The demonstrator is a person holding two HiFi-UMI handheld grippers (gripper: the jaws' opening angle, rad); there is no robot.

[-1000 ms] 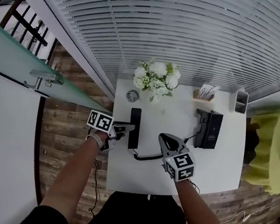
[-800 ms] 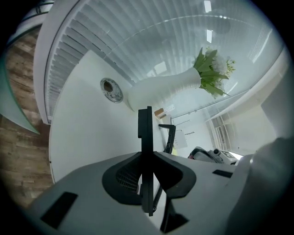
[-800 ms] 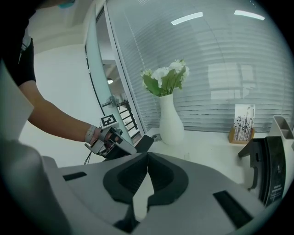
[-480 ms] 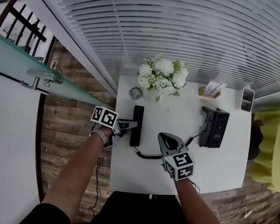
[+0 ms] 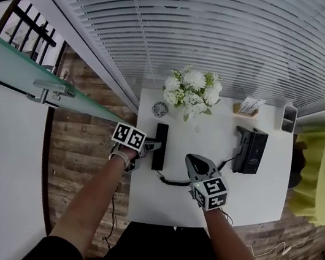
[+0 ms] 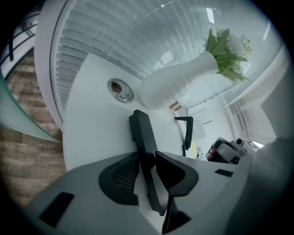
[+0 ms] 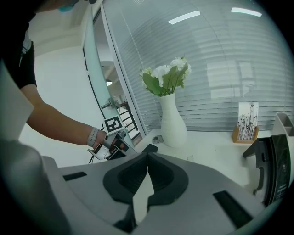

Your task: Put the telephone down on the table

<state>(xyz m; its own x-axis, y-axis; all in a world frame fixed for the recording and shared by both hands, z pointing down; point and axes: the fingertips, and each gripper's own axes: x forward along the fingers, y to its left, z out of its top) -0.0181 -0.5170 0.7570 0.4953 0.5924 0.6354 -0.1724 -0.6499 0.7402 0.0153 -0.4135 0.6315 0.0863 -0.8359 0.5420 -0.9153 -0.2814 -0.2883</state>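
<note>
Since a second ago, the left tongs [image 5: 153, 146] are sinking and have just been opening around the handset [image 5: 159, 146], which is lying on the counter [image 5: 243, 203] (release step, seemingly). The right tongs [image 5: 193, 161] are hovering clenched, empty. Next, the left is needing to back off without dragging it.

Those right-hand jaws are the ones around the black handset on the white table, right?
No, it is the left gripper whose jaws are around the black handset on the white table; they have just been opening. The left gripper view shows it. The right gripper has its jaws together, empty.
</note>
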